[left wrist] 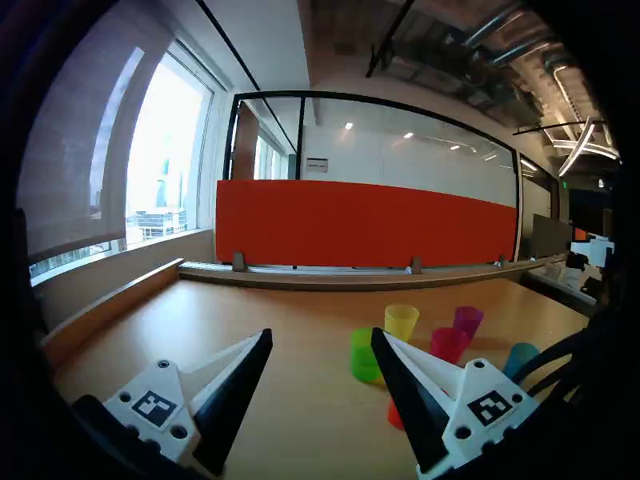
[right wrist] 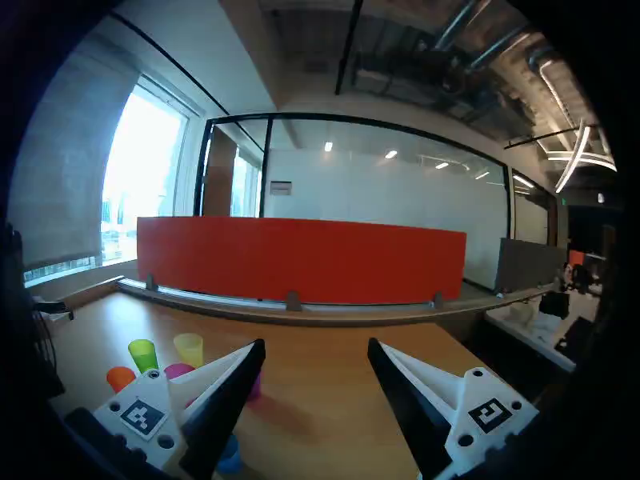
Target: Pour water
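Several coloured plastic cups stand on a wooden table [left wrist: 264,320]. In the left gripper view I see a green cup [left wrist: 364,354], a yellow cup [left wrist: 401,322], a pink cup [left wrist: 448,344], a purple cup [left wrist: 468,320], a blue cup [left wrist: 522,358] and a red cup [left wrist: 394,416] half hidden by a finger. My left gripper [left wrist: 320,336] hovers just left of them, open and holding nothing. In the right gripper view the orange cup [right wrist: 121,378], green cup [right wrist: 144,354] and yellow cup [right wrist: 190,349] sit at lower left. My right gripper [right wrist: 316,346] is open, to their right.
An orange partition panel [left wrist: 360,224] runs along the table's far edge. Bright windows [left wrist: 160,176] and a wooden ledge [left wrist: 104,308] line the left side. Another desk with dark equipment [right wrist: 560,308] stands to the right of the table.
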Action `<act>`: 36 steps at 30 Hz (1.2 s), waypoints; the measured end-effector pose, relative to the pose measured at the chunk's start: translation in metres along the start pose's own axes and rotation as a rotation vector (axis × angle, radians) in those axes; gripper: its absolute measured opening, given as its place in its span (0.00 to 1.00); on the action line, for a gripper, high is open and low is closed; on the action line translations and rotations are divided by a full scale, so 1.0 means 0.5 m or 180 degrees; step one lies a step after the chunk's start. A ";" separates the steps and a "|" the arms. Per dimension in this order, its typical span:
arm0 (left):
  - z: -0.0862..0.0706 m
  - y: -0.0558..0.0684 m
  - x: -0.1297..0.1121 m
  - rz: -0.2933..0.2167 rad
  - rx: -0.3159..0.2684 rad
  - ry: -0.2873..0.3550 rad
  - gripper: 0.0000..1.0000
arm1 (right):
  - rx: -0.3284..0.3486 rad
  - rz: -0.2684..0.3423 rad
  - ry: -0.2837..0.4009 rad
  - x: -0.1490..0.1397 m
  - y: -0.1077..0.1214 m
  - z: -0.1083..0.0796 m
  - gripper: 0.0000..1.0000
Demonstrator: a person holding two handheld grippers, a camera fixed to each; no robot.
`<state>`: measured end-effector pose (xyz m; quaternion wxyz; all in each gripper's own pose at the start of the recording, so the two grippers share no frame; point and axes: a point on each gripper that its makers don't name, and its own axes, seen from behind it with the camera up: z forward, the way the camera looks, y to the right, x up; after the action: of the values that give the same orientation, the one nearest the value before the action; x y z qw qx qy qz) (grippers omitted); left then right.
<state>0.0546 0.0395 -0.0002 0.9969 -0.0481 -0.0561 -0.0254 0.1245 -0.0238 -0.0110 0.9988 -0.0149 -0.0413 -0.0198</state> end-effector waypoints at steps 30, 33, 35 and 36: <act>0.017 -0.076 -0.092 -0.0054 0.0213 0.0309 0.91 | 0.0073 -0.0116 0.0008 -0.040 -0.055 -0.010 1.00; 0.014 -0.076 -0.101 -0.0075 0.0218 0.0313 0.91 | 0.0087 -0.0123 0.0019 -0.037 -0.059 -0.011 0.99; 0.012 -0.074 -0.100 -0.0029 0.0217 0.0332 0.91 | 0.0091 -0.0129 0.0031 -0.034 -0.059 -0.011 0.99; 0.012 -0.073 -0.100 -0.0008 0.0217 0.0340 0.91 | 0.0093 -0.0131 0.0036 -0.032 -0.060 -0.011 0.99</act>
<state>0.0022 0.0059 0.0032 0.9995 -0.0126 -0.0037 -0.0272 0.1078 -0.0532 -0.0170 0.9985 0.0007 -0.0362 -0.0400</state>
